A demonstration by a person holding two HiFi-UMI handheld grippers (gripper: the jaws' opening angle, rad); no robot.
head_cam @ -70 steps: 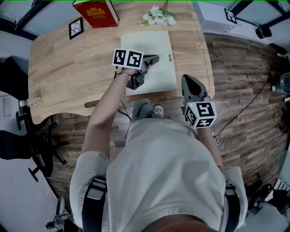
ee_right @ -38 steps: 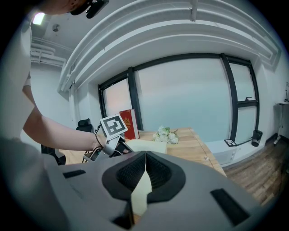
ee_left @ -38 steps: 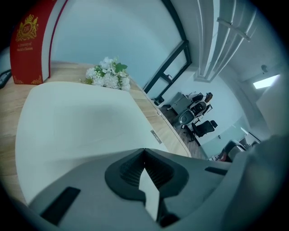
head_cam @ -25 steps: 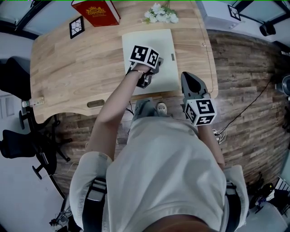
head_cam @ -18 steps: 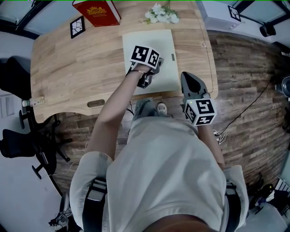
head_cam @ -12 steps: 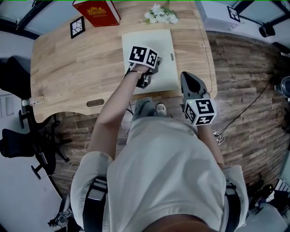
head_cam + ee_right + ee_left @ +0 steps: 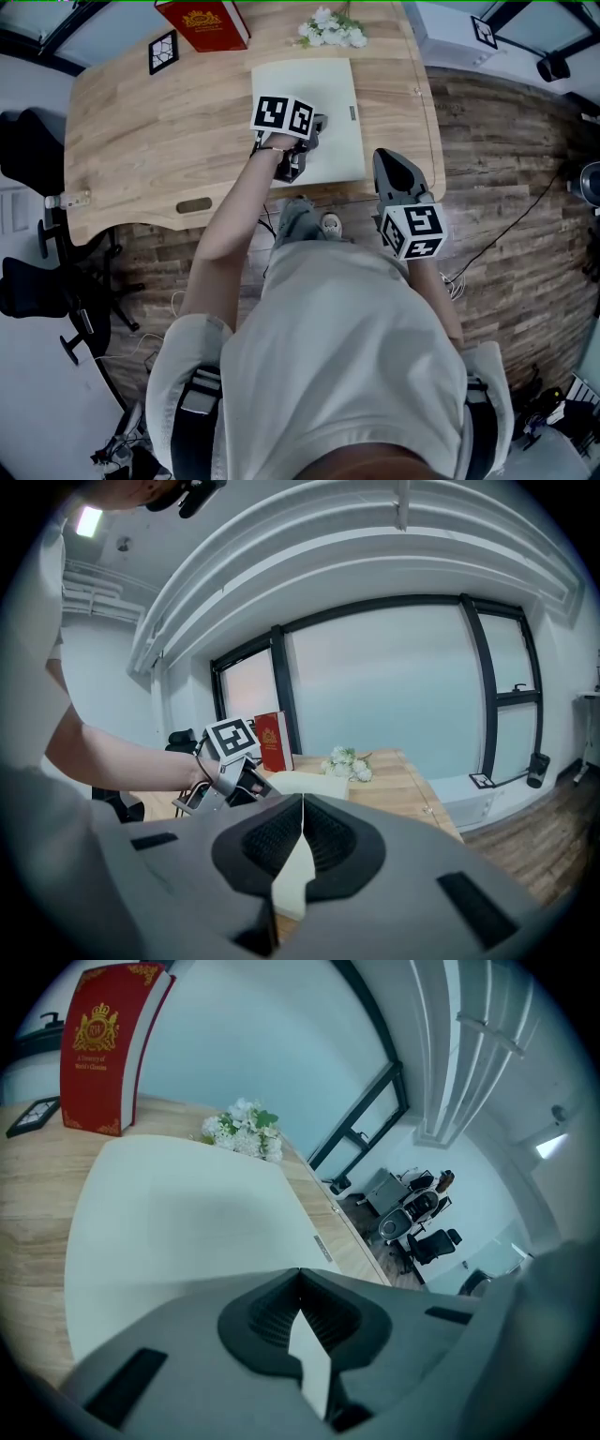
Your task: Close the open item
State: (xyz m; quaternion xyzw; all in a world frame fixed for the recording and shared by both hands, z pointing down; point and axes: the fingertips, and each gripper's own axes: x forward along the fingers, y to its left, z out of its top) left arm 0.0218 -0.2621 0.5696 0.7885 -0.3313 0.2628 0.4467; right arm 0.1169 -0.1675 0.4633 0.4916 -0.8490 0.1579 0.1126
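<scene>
Head view: a smooth, pale flat rectangular item [image 7: 328, 84] with rounded corners lies shut on the grained wooden desk [image 7: 141, 141], toward its 3 o'clock side. A small grey tab sits at the item's right edge. The left gripper [image 7: 320, 122] hangs over the item's 7 o'clock part, its ribbed black pads pressed together on nothing. The right gripper [image 7: 386, 157], at the desk's near edge, is likewise closed and empty. A glossy red book [image 7: 202, 21] stands at 11 o'clock, white flowers [image 7: 330, 33] at 12.
</scene>
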